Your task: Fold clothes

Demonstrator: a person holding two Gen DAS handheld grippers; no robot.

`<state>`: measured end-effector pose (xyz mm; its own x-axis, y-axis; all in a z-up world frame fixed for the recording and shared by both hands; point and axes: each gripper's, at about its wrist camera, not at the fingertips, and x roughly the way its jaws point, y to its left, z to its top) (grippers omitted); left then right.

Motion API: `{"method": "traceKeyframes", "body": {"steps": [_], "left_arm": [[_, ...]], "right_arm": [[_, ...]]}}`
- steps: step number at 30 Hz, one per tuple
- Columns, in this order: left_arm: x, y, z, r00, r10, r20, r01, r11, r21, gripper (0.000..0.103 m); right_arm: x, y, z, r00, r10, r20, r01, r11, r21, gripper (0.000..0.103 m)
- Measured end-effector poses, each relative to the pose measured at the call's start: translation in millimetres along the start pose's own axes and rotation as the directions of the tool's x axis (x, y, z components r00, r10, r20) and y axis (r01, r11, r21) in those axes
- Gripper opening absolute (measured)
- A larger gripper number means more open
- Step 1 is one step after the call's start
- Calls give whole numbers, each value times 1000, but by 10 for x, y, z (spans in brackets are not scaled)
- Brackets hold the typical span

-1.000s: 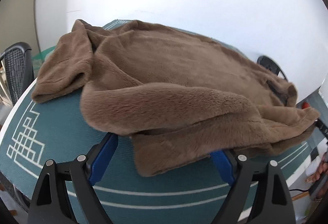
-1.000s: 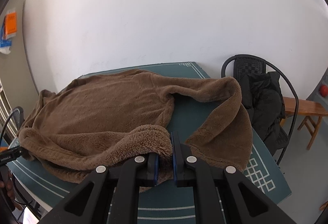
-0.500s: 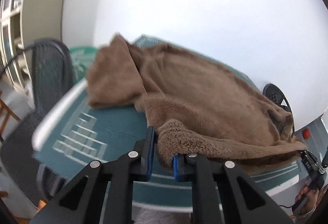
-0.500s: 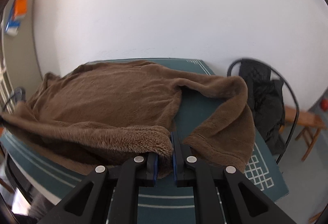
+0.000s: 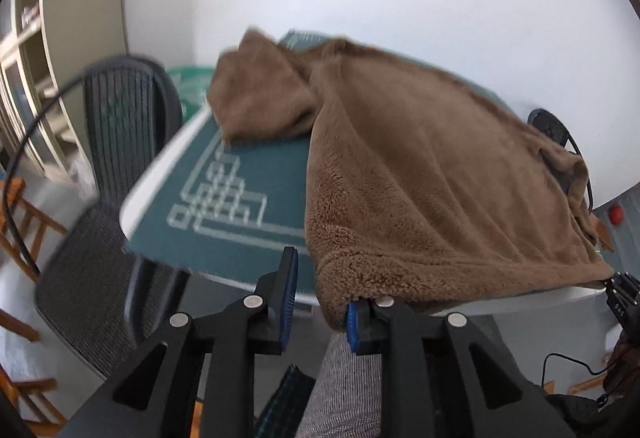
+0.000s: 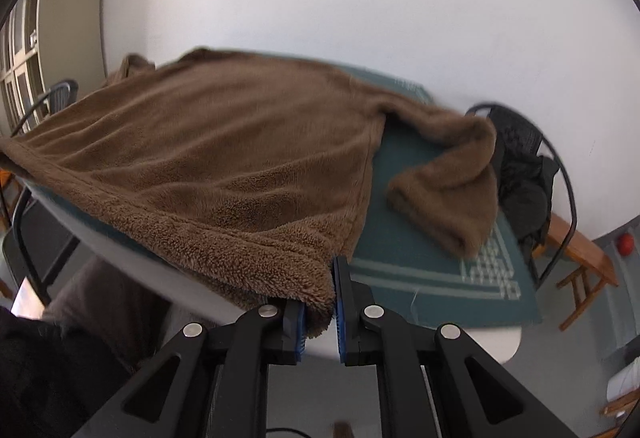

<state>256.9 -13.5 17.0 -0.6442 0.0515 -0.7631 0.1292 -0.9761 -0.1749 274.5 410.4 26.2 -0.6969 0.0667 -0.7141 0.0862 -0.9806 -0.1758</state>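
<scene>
A brown fleece sweater (image 5: 420, 165) lies spread over a teal table mat (image 5: 240, 197), its hem pulled off the near table edge. My left gripper (image 5: 320, 302) has its jaws apart; the hem corner rests against the right finger only. My right gripper (image 6: 322, 302) is shut on the other hem corner of the sweater (image 6: 240, 173), pinched between the blue pads. One sleeve (image 5: 260, 97) lies folded at the far left, the other sleeve (image 6: 452, 177) curls on the mat at the right.
A black mesh chair (image 5: 120, 157) stands left of the table. A black chair with dark clothing (image 6: 524, 165) and a wooden bench (image 6: 580, 250) stand to the right. The white wall lies behind. My legs are under the near table edge.
Both grippers pulled the hem back toward me off the table edge, stretching the sweater flat. The left gripper, shut on the hem half a second ago, now has its jaws apart.
</scene>
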Motion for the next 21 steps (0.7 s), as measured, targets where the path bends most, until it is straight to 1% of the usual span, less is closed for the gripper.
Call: {"method": "traceKeyframes", "body": {"steps": [2,4,6,7,11,14,15,16,17,18,19,20,21], "left_arm": [[72,49,-66,1000,0,-28,0,1000,1,28],[110,54,-112,999,17,-34,-17,1000,24,41],[169,58,-164,999,40,-29,-38,997,63,49],[189,55,-186,999,48,-22,-46,995,83,52],[169,-2,-233,998,64,25,-67,984,167,53],[175,-28,-229,997,63,34,-69,974,215,54],[179,-29,-220,998,57,32,-63,972,225,54],[186,-22,-201,999,41,20,-45,972,230,56],[191,-12,-185,1000,24,5,-25,971,237,58],[189,-1,-180,1000,7,-16,-3,968,253,63],[186,-5,-179,999,-4,-41,15,961,277,69],[178,-9,-185,998,-13,-68,34,951,308,71],[156,-18,-205,995,-18,-94,50,935,352,77]], "right_arm": [[20,13,-60,1000,4,-20,-4,1000,3,10],[45,36,-114,999,3,-41,-3,1000,-4,10],[81,56,-164,998,1,-61,-2,1000,-11,10],[94,54,-174,998,1,-61,-2,1000,-8,10],[109,36,-182,998,13,-59,-13,1000,0,10],[100,52,-187,998,14,-56,-16,1000,-23,11],[94,62,-189,998,14,-55,-16,999,-34,11],[84,69,-195,998,16,-54,-18,999,-44,13],[77,66,-198,998,22,-53,-24,998,-53,13],[71,62,-199,998,28,-53,-32,998,-61,13],[59,48,-200,998,43,-54,-47,997,-68,14],[30,41,-205,997,63,-55,-66,995,-72,14],[-7,21,-214,994,90,-57,-94,993,-74,14]]}}
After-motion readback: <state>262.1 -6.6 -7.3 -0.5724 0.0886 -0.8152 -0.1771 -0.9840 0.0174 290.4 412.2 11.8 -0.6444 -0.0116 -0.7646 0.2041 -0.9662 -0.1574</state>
